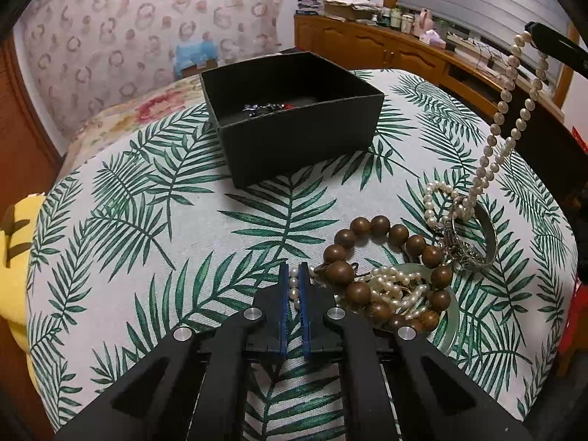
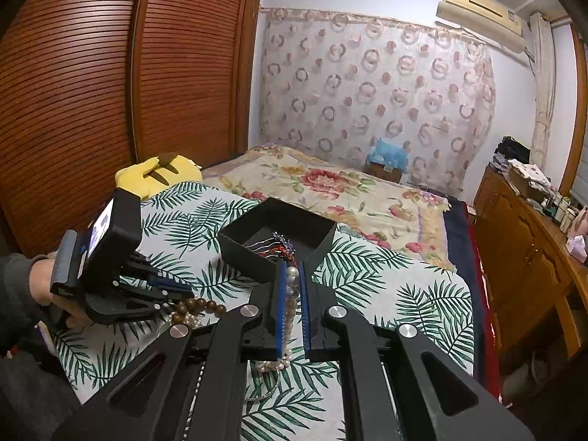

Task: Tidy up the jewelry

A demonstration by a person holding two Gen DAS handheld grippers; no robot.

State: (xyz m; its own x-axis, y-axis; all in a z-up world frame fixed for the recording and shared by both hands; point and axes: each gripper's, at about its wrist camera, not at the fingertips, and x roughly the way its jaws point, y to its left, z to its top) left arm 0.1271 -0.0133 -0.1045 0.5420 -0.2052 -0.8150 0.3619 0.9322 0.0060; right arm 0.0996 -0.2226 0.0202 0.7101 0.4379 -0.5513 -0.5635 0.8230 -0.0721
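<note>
**Pearl necklace lifted by the right gripper, left gripper on a second strand**

The right gripper [image 2: 293,275] is closed almost fully on a pearl necklace [image 1: 509,110]; the pearls sit between its blue pads and fill the narrow gap. In the left wrist view the necklace hangs down from the right gripper in a long double strand, and its lower end still touches the pile of jewelry below. The right gripper is above the counter, and the black box [image 2: 279,235] is just ahead of its fingertips.

The left gripper [image 1: 293,275] is low, close to the leaf-print cloth [image 1: 147,220] that covers the counter. Its jaws are nearly together, and a short strand of small pearls [image 1: 293,288] lies between the blue pads. The pads seem to pinch it, but the contact is not fully clear.

To the right of the left gripper is the jewelry pile: a wooden bead bracelet [image 1: 386,257] in a loop, a heap of small pearls [image 1: 397,286] inside the loop, a pale green bangle [image 1: 454,316] under them, and a silver bangle [image 1: 477,242] with chains further ahead.

The black box [image 1: 290,121] is open and stands well ahead of the left gripper. Some small pieces with red and dark parts [image 1: 268,106] are already inside it.
</note>
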